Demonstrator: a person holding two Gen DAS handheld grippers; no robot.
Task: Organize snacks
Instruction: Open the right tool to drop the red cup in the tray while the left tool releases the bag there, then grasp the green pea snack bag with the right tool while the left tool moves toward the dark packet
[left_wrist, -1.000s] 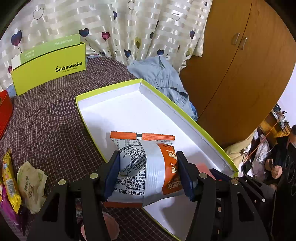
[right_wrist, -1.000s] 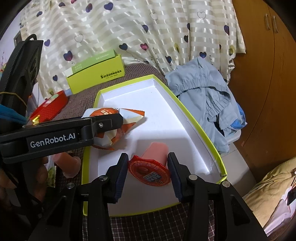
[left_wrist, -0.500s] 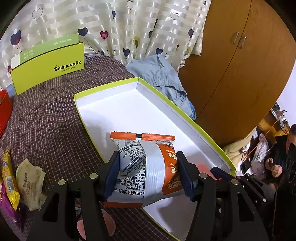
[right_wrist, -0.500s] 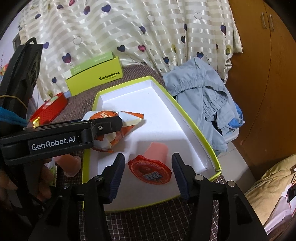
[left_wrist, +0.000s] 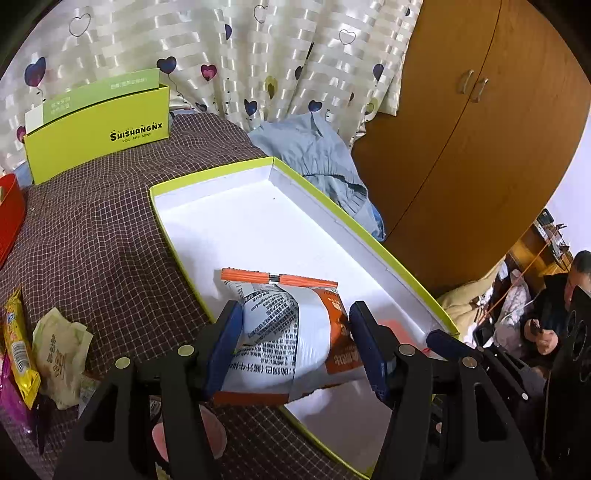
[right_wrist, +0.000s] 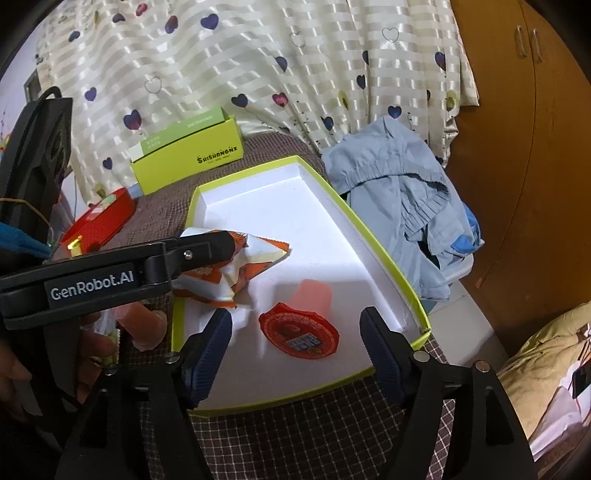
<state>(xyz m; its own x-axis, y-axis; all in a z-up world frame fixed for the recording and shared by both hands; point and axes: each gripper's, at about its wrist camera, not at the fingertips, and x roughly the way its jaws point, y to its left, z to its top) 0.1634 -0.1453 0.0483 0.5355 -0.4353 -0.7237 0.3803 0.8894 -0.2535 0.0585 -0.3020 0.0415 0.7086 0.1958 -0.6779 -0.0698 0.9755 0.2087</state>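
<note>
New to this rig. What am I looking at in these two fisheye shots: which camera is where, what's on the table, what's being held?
No robot arm here: a person carries a two-finger gripper in each hand, each with a fisheye camera looking along its fingers.

Left wrist view: the left gripper is shut on an orange-and-white snack packet, held over the near end of a white tray with a lime rim.

Right wrist view: the right gripper is open, its fingers either side of a red-lidded jelly cup lying on the tray floor. The left gripper enters from the left side with the packet.

Also on the checked cloth: a lime box, a red box, loose snack packets, and blue clothing.
</note>
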